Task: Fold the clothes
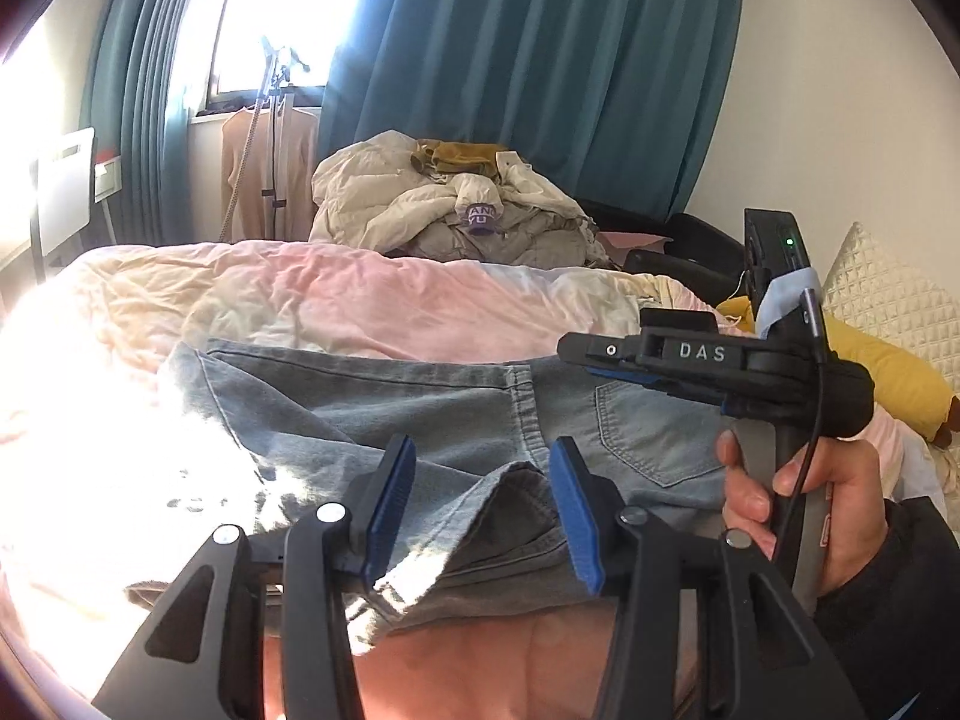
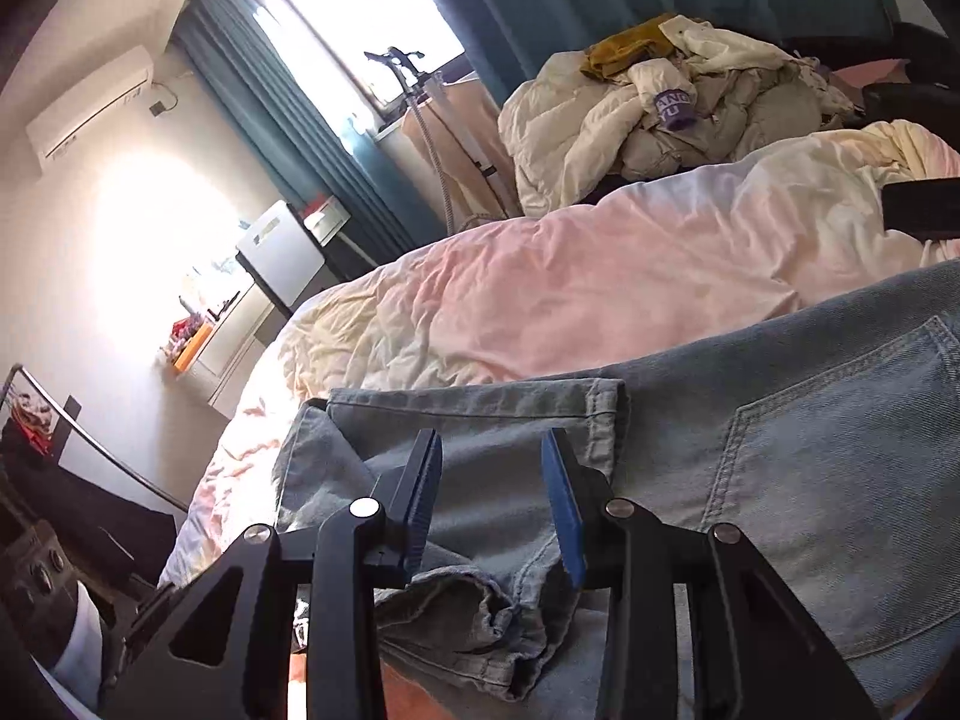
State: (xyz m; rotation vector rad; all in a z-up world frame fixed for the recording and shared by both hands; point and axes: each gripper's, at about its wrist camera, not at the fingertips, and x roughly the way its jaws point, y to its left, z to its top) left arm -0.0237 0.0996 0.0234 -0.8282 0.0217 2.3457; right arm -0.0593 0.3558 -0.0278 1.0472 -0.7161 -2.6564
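Observation:
Light blue jeans [image 1: 432, 414] lie folded on the pink bed cover, back pocket up; they also show in the right wrist view [image 2: 780, 420]. My left gripper [image 1: 483, 504] is open, its blue pads either side of a raised fold of denim at the near edge. My right gripper [image 2: 492, 504] is open over the jeans' folded leg ends near the bed's front edge. In the left wrist view the right gripper [image 1: 660, 360], held by a hand, hovers above the pocket, seen side-on.
A pink and cream duvet [image 1: 360, 300] covers the bed. A heap of pale clothes [image 1: 456, 210] sits at the far side before teal curtains [image 1: 540, 60]. A yellow cushion [image 1: 888, 372] and quilted pillow lie right. A garment steamer stand [image 2: 444, 120] stands by the window.

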